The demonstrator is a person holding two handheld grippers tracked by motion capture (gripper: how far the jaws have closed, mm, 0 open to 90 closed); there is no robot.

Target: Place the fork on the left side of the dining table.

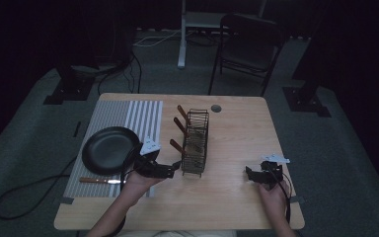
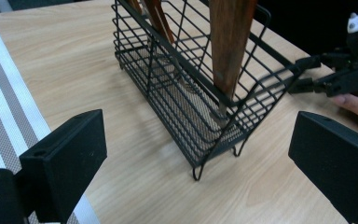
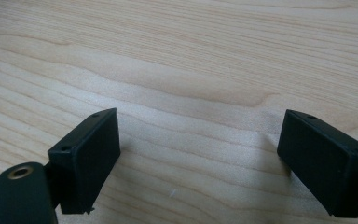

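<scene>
Left gripper (image 1: 173, 169) hovers, jaws apart and empty, beside wire rack (image 1: 196, 142) holding wooden-handled utensils (image 1: 177, 146) mid-table. Right gripper (image 1: 254, 175) idles, jaws apart, over bare wood. Likely next: grasp nearest handle squarely.

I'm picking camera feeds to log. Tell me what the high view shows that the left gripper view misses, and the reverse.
High view alone: the black pan on the striped mat, a wooden-handled utensil lying below the pan, the chair beyond the table, and the person's forearms.

Left gripper view alone: the left gripper from behind its own wide-apart jaws, and the fine mesh floor inside the rack.

Both: the wire rack with wooden handles standing in it, the wooden table, a strip of mat, and the right gripper.
</scene>
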